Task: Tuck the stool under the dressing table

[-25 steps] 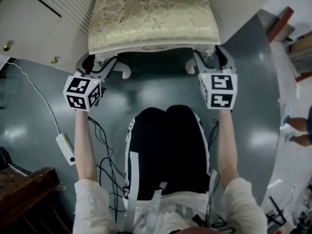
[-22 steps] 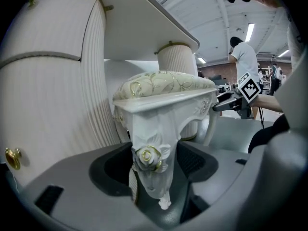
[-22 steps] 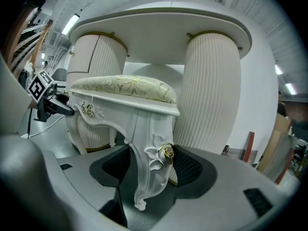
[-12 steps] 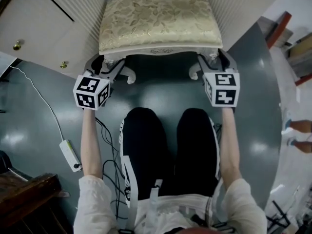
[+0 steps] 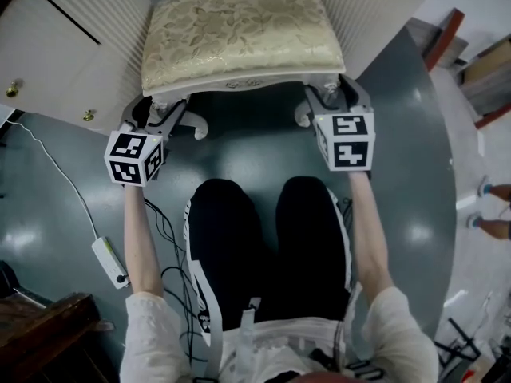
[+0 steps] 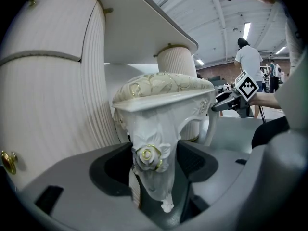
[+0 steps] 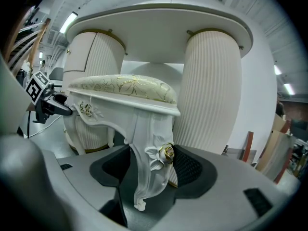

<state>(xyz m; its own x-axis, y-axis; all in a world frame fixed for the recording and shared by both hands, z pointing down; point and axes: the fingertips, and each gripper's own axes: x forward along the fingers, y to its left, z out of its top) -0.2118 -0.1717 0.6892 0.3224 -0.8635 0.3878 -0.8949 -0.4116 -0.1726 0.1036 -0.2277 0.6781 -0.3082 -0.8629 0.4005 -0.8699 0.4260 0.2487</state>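
Note:
The stool [image 5: 239, 30], white and carved with a gold floral cushion, stands between the dressing table's two ribbed pedestals [image 5: 76, 50]. My left gripper [image 5: 164, 112] is shut on the stool's front left leg [image 6: 151, 160]; the rose carving sits between its jaws. On the other side, my right gripper [image 5: 323, 100] is shut on the front right leg [image 7: 153, 160]. In the right gripper view the table top [image 7: 159, 20] hangs over the cushion [image 7: 122, 88]. The stool's rear legs are hidden in the head view.
A white power strip [image 5: 108, 260] with its cable lies on the grey floor at the left. Dark wooden furniture [image 5: 40, 333] fills the bottom left corner. Boards [image 5: 471, 62] lean at the upper right, and a person's legs [image 5: 497, 214] show at the right edge.
Both grippers have kept their hold on the front legs. The person's legs have moved apart, and the stool seems slightly deeper between the pedestals.

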